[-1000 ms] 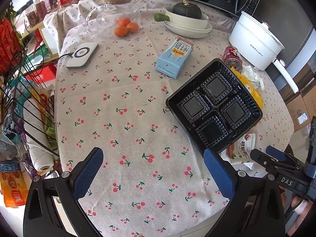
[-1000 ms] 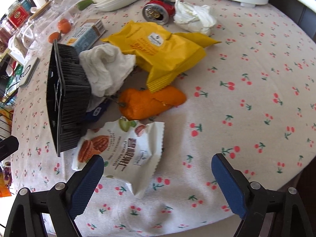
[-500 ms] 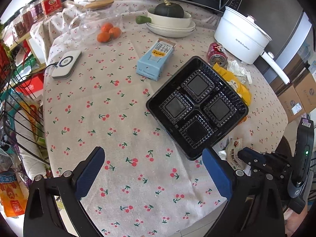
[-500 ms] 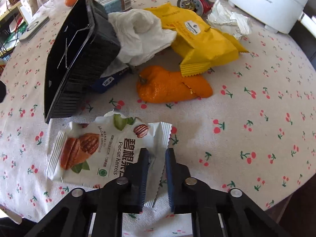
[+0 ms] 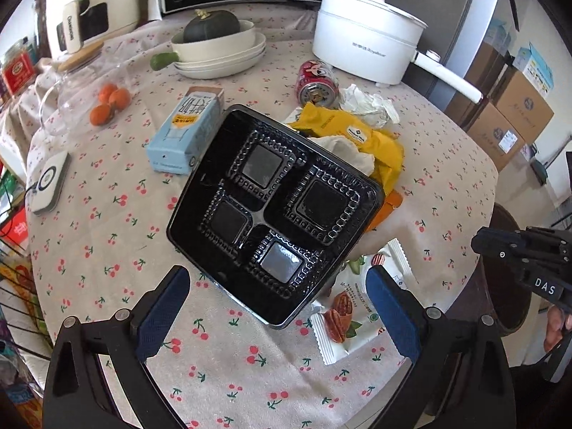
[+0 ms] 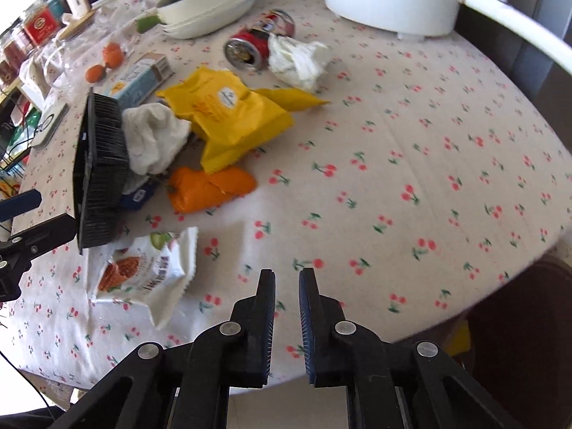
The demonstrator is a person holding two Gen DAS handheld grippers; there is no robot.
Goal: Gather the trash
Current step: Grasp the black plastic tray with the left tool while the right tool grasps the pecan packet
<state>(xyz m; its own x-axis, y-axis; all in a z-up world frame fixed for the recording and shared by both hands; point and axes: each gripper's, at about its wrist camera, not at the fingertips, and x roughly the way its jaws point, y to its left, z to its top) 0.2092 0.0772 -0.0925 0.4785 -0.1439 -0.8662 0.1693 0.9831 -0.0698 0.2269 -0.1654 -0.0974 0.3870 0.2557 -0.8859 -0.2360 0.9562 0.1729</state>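
A black four-cell plastic tray (image 5: 275, 214) leans tilted on a heap of trash on the cherry-print table. My left gripper (image 5: 275, 275) is open, and the tray's near corner lies between its fingers untouched. A white pecan packet (image 6: 150, 271) lies flat beside the tray. My right gripper (image 6: 287, 273) is shut with nothing between its fingers, to the right of the packet and over the table's near edge. Behind the tray lie a white tissue (image 6: 153, 139), a yellow bag (image 6: 228, 114), an orange peel (image 6: 207, 186), a red can (image 6: 257, 43), a crumpled napkin (image 6: 300, 57) and a blue carton (image 5: 186, 128).
A white electric pot (image 5: 361, 50) with a long handle stands at the back right. Stacked plates with a dark squash (image 5: 214, 46) sit at the back. A glass jar with small oranges (image 5: 107, 100) and a white pad (image 5: 46, 186) are on the left. A dark round stool (image 6: 518, 304) stands off the table edge.
The right gripper shut on the pecan packet's edge, then drew back to the right without it. The left gripper moved right, closer to the tray, and rolled.
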